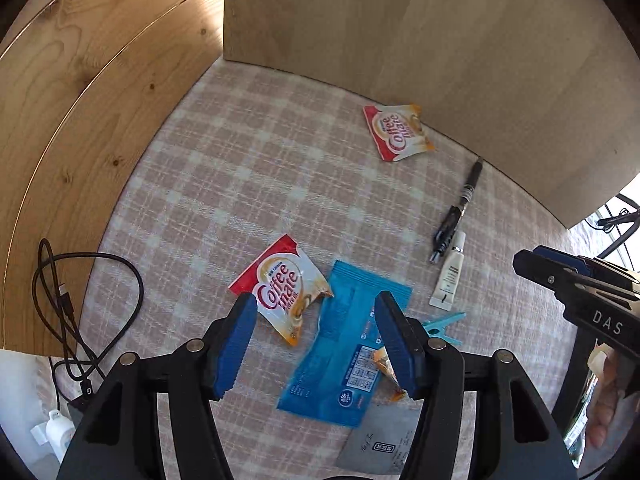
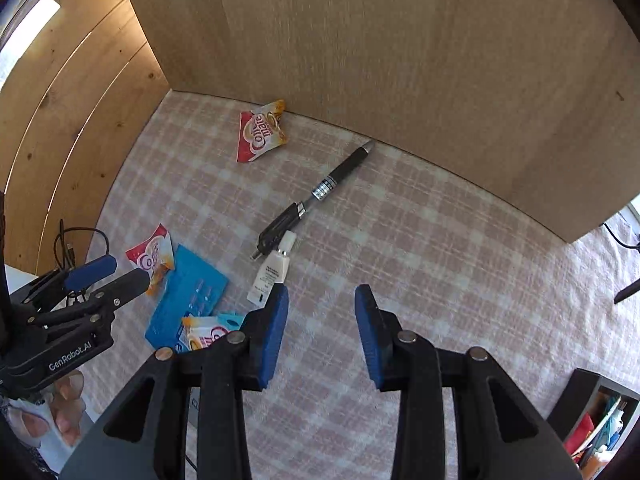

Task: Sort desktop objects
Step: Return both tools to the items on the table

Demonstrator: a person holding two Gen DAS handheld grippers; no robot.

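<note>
1. Left gripper (image 1: 316, 320): fingers (image 1: 240, 340) spread apart, nothing between the pads; they hover over a blue packet (image 1: 344, 344) on the checked counter (image 1: 240, 184).
2. A Coffee mate sachet (image 1: 286, 284) lies just beyond the left finger, its corner touching the blue packet. A grey packet (image 1: 376, 444) is partly under the blue packet's near end; a teal clip (image 1: 444, 326) shows past the right finger.
3. Right gripper (image 2: 322, 312): fingers (image 2: 276, 320) parted and empty over bare cloth. A white tube (image 2: 272, 268) lies just ahead of the left finger, its cap touching a black pen (image 2: 316, 196).
4. A second sachet (image 2: 260, 132) rests far ahead, against the wooden back panel (image 2: 400, 60).
5. A wooden side wall (image 1: 80, 120) and a black cable (image 1: 72, 300) bound the left. Open cloth to the right of the right fingers; a black bin (image 2: 588, 412) stands at lower right.
</note>
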